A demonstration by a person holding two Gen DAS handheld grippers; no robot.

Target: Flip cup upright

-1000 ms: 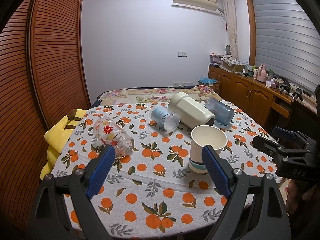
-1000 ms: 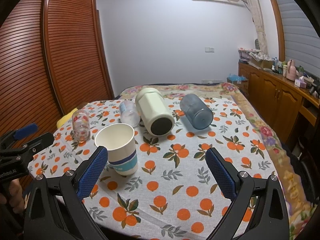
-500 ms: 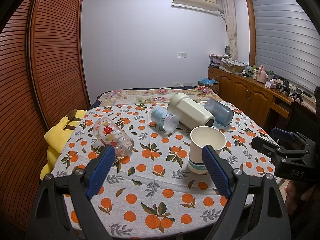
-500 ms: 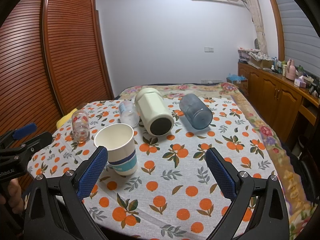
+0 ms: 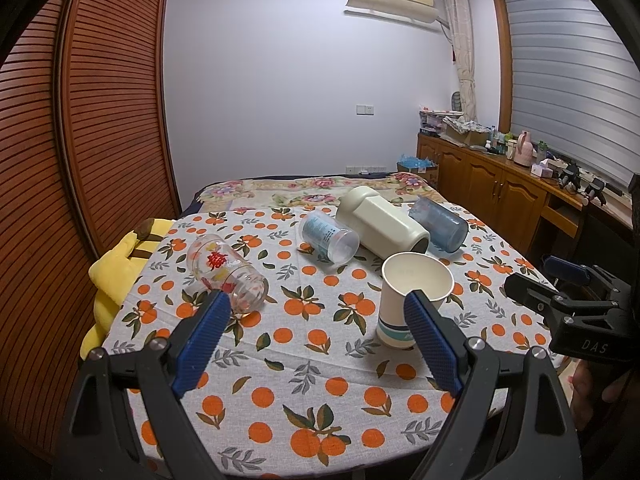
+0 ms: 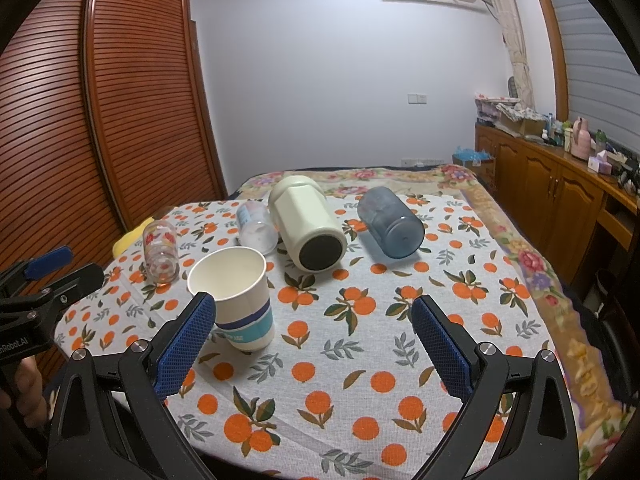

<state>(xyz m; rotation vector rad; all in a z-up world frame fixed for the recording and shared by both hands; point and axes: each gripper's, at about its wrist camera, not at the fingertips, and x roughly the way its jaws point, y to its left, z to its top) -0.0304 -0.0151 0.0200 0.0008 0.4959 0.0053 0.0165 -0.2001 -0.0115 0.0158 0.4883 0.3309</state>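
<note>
A white paper cup (image 5: 412, 300) with blue bands stands upright on the orange-print tablecloth (image 5: 304, 396); it also shows in the right wrist view (image 6: 236, 296). Lying on their sides are a clear glass with red print (image 5: 224, 272), a clear plastic cup with blue print (image 5: 328, 236), a cream bottle (image 5: 380, 224) and a blue-grey tumbler (image 5: 440, 228). My left gripper (image 5: 316, 344) is open and empty, short of the cups. My right gripper (image 6: 316, 348) is open and empty, with the paper cup just beyond its left finger.
A yellow plush (image 5: 116, 264) lies at the table's left edge by the slatted wooden wardrobe (image 5: 80, 128). A floral bedspread (image 6: 520, 248) runs behind and right of the cloth. A wooden sideboard (image 5: 492, 188) with clutter stands on the right.
Both grippers have drifted back slightly from the table. No cup has moved.
</note>
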